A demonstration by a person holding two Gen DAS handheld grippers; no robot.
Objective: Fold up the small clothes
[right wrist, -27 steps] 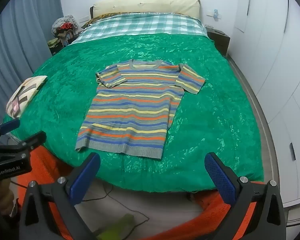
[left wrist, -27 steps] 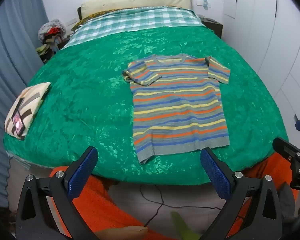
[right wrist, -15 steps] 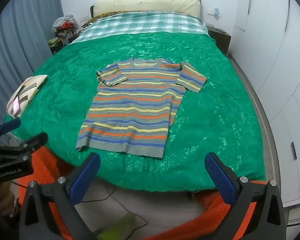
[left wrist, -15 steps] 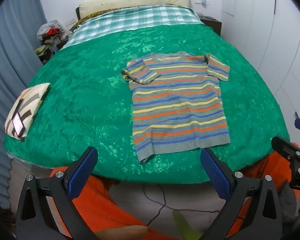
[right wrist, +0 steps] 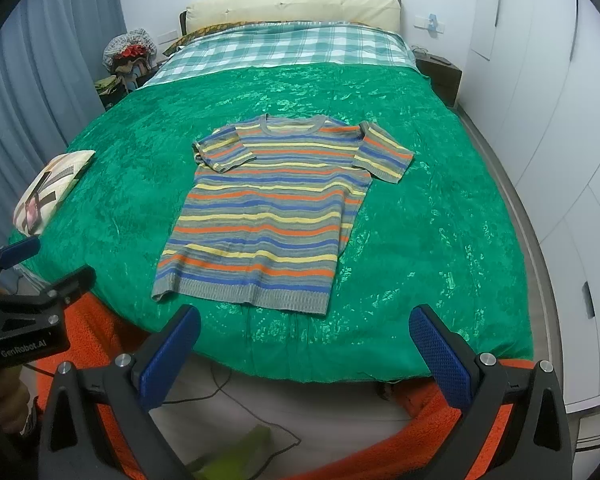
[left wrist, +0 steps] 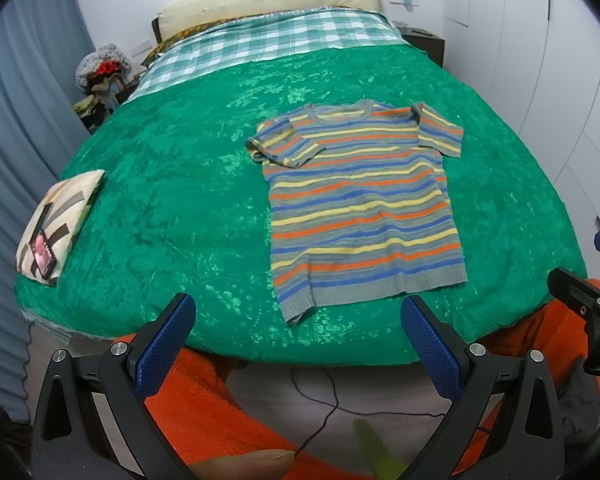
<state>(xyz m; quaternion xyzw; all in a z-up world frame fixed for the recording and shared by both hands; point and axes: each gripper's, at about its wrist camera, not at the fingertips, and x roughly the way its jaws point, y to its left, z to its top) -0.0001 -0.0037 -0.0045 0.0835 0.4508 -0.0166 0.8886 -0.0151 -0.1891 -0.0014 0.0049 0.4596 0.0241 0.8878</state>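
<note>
A small striped knit T-shirt (left wrist: pixel 360 204) in grey, orange, yellow and blue lies flat, face up, on the green bedspread (left wrist: pixel 180 184), hem toward me; it also shows in the right wrist view (right wrist: pixel 268 208). Its left sleeve is folded in over the chest; the right sleeve lies spread out. My left gripper (left wrist: pixel 298 314) is open and empty, held off the foot of the bed just short of the hem. My right gripper (right wrist: pixel 304 322) is open and empty, also short of the hem. Each gripper shows at the edge of the other's view.
A patterned cushion (left wrist: pixel 56 224) with a phone on it lies at the bed's left edge. Plaid sheet and headboard are at the far end. White wardrobe doors (right wrist: pixel 560 140) line the right side. An orange blanket (left wrist: pixel 220 412) and a cable lie below the bed's foot.
Both grippers have shifted slightly, so the shirt sits a little differently in view. The shirt has not moved and both grippers stay open.
</note>
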